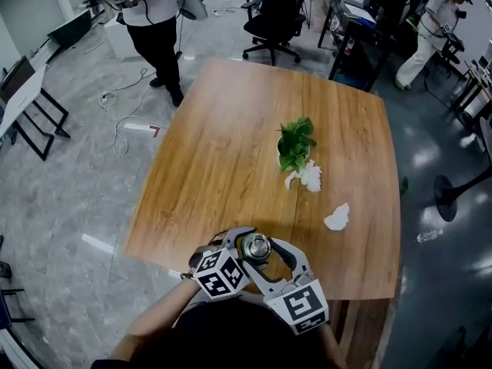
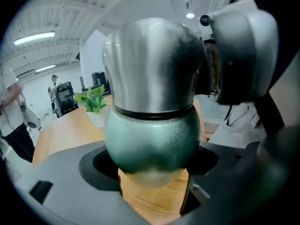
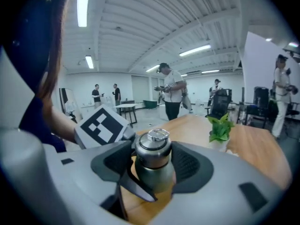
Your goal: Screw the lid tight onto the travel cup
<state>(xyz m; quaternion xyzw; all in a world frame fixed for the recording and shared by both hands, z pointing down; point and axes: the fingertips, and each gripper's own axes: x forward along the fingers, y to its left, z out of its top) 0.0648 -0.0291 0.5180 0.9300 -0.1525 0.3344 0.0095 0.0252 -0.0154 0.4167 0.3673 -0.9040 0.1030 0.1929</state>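
The travel cup (image 1: 256,247) stands upright near the front edge of the wooden table (image 1: 223,152). It has a green body (image 2: 152,139) and a steel lid (image 2: 152,64) with a ring on top (image 3: 157,135). My left gripper (image 2: 152,172) is shut on the green body, its dark pads (image 2: 96,165) pressed against both sides. My right gripper (image 3: 154,168) comes from the other side and is shut on the lid (image 3: 153,149). In the head view both grippers, left (image 1: 244,250) and right (image 1: 269,250), wrap the cup, and only its top shows.
A small potted plant (image 1: 294,146) sits at the table's middle with white crumpled paper (image 1: 309,177) beside it. Another crumpled tissue (image 1: 337,217) lies nearer the right edge. An office chair (image 1: 275,18) and people stand beyond the far edge.
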